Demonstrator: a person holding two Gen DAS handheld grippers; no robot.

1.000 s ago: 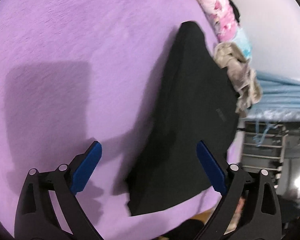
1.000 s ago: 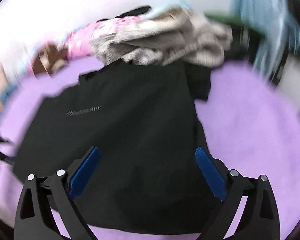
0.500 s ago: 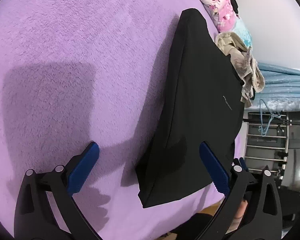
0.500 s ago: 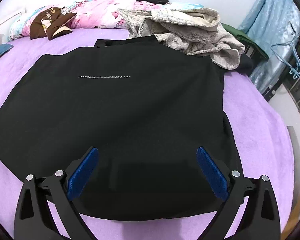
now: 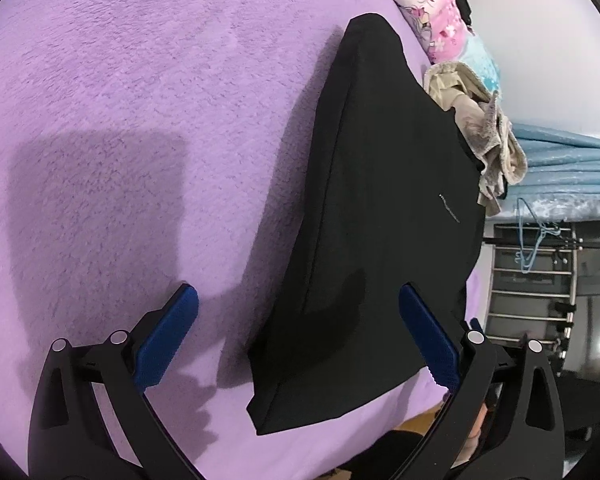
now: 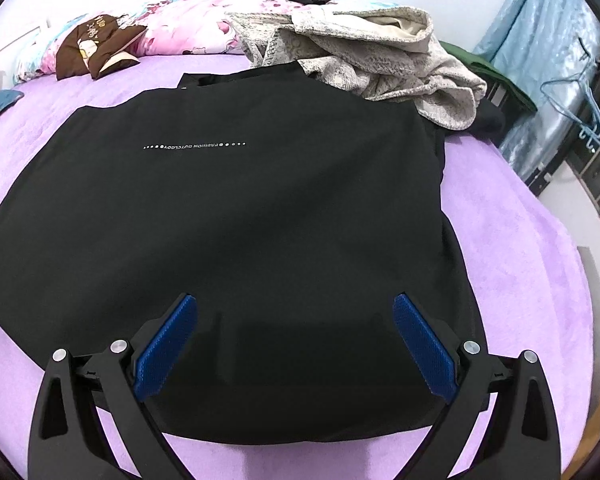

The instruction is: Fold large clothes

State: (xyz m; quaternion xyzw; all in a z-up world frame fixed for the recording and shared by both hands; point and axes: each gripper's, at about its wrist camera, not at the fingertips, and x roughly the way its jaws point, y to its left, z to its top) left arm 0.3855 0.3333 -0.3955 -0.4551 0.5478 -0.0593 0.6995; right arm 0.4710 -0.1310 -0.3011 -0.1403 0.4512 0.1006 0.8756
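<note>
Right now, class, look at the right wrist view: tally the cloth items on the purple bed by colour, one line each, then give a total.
Black garment spread flat: 1
Beige-grey garment crumpled: 1
Brown garment: 1
Pink floral bedding: 1
Green cloth: 1
Total: 5

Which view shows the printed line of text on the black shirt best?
The right wrist view: the text on the black shirt faces the camera, letters visible. The left wrist view shows it only as a thin slanted streak.
</note>
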